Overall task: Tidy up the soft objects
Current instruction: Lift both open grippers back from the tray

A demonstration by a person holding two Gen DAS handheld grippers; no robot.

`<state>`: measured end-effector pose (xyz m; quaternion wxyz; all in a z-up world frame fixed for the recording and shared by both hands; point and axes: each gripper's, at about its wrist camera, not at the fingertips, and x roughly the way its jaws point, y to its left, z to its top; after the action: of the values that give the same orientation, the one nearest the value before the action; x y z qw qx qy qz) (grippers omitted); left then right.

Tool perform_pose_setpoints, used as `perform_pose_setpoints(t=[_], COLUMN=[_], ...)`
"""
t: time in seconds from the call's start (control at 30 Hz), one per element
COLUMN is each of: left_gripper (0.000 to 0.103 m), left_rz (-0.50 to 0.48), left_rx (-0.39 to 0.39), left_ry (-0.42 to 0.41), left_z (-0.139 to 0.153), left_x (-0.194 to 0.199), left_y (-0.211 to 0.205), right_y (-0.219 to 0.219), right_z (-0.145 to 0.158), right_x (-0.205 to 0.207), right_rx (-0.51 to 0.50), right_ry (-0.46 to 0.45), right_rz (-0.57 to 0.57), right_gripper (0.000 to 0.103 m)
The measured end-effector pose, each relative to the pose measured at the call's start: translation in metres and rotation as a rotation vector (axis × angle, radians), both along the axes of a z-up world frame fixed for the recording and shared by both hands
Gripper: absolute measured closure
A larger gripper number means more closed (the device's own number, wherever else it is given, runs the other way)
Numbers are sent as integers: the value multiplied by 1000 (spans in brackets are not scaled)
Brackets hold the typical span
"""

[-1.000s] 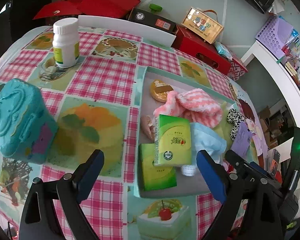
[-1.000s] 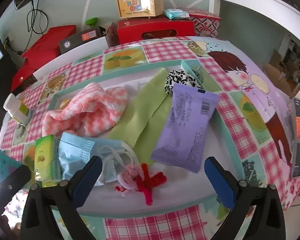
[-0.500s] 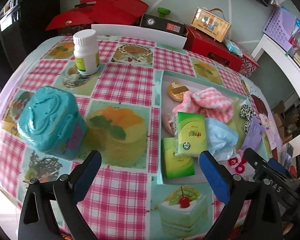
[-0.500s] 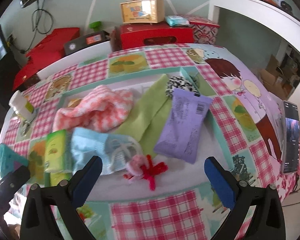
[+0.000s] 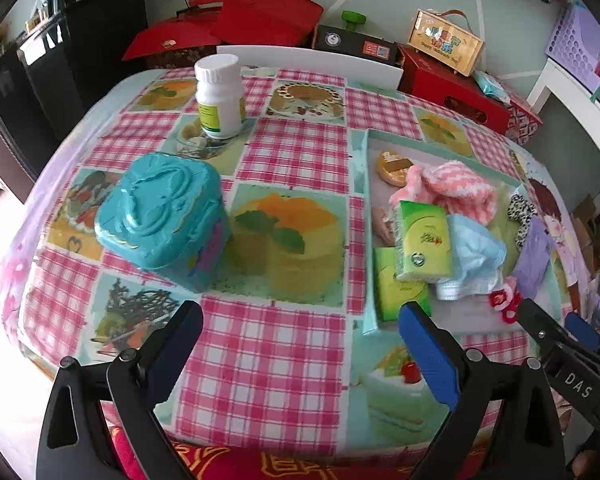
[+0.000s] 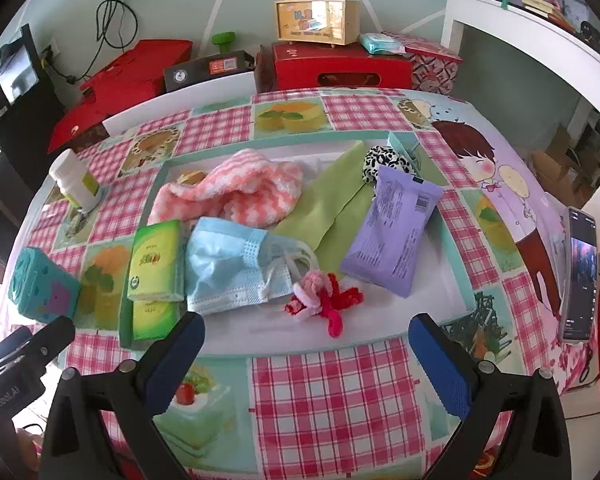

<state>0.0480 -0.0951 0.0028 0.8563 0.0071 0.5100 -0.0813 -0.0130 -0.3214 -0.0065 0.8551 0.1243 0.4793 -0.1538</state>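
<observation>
A shallow teal tray (image 6: 454,236) holds a pink checked towel (image 6: 236,196), a blue face mask (image 6: 228,268), two green tissue packs (image 6: 154,260), a green cloth (image 6: 332,200), a purple wipes pack (image 6: 396,232), a spotted scrunchie (image 6: 384,164) and a red-pink yarn toy (image 6: 324,300). The tray also shows in the left wrist view (image 5: 367,216). My right gripper (image 6: 306,352) is open and empty, near the table's front edge before the tray. My left gripper (image 5: 300,344) is open and empty, left of the tray.
A teal lidded box (image 5: 160,216) and a white pill bottle (image 5: 220,96) stand on the checked tablecloth left of the tray. A phone (image 6: 580,280) lies at the table's right edge. Red boxes (image 6: 340,68) and a wooden case (image 6: 318,16) sit behind the table.
Both grippers have pulled back from the tray toward the table's front edge and stay open. The objects in the tray have not moved.
</observation>
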Motion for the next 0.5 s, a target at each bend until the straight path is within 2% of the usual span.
perform_pose_setpoints(t=[0.4, 0.5], left_gripper=[5, 5], left_rz=[21, 21], left_rx=[112, 118], left_ry=[-14, -14], left_z=[-5, -6], left_x=[-10, -10], left_y=[2, 2], right_y=[7, 8], right_z=[-3, -4], right_x=[-6, -8], right_rx=[3, 5], right_ry=[33, 37], right_rz=[18, 21], right_gripper=[0, 0])
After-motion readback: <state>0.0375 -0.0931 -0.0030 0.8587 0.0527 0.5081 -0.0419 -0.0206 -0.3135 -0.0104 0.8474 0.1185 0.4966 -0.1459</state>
